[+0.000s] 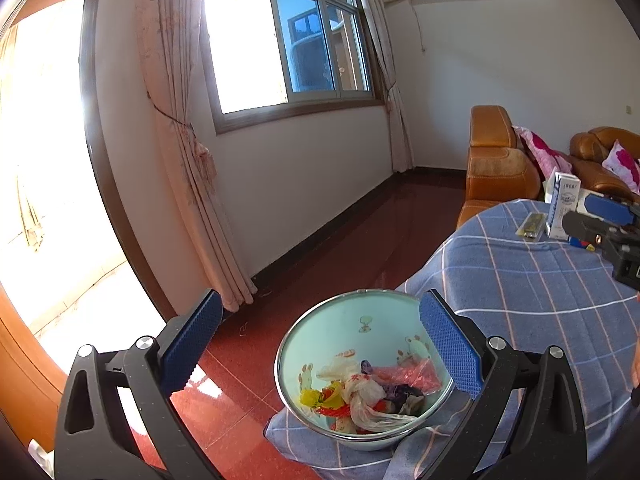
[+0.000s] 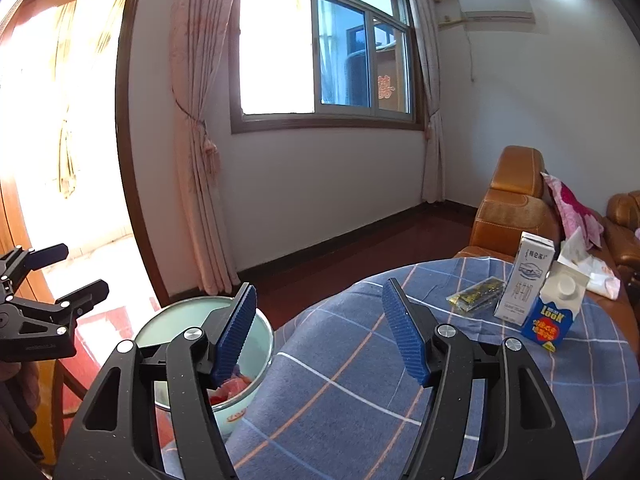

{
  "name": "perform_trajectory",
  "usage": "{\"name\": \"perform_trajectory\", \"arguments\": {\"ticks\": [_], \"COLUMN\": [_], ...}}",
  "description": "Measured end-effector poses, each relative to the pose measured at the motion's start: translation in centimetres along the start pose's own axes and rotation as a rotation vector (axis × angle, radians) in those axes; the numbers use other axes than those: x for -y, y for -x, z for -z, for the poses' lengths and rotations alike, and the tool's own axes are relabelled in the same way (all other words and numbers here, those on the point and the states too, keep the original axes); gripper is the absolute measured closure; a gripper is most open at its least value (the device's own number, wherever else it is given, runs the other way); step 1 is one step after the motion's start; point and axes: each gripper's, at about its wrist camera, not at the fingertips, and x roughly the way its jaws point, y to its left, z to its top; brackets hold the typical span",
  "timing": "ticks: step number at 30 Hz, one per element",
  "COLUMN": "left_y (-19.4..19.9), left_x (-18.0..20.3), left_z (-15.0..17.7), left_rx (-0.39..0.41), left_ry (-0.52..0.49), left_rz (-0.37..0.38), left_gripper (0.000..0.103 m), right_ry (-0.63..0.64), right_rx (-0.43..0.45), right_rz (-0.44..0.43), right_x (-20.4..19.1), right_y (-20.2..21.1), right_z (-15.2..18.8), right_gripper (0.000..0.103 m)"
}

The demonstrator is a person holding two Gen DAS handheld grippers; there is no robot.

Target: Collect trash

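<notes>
Cartons [image 2: 528,284] stand upright ahead and right of the right hand-held gripper [image 2: 324,332], released and empty, nearer than the left. Left hand-held gripper [image 1: 320,344], also released, hovers over the bowl [image 1: 320,328] at the worktop [image 2: 340,380] edge

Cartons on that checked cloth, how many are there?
2. A tall white milk carton stands at the far right of the checked cloth, and a shorter blue carton stands just right of it and nearer the camera. Others could be hidden outside the frame.
</notes>
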Motion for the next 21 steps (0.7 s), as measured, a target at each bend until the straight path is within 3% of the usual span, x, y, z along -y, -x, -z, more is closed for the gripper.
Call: {"name": "perform_trajectory", "arguments": {"ticks": [21], "left_y": [1.2], "left_x": [0.0], "left_z": [-0.6], "left_rx": [0.03], "left_ry": [0.004], "left_rz": [-0.004], "left_gripper": [0.006], "right_ry": [-0.009], "right_rx": [0.022], "right_rz": [0.014], "right_x": [0.1], "right_y": [2.4], "right_z": [0.4], "right_gripper": [0.034]}}
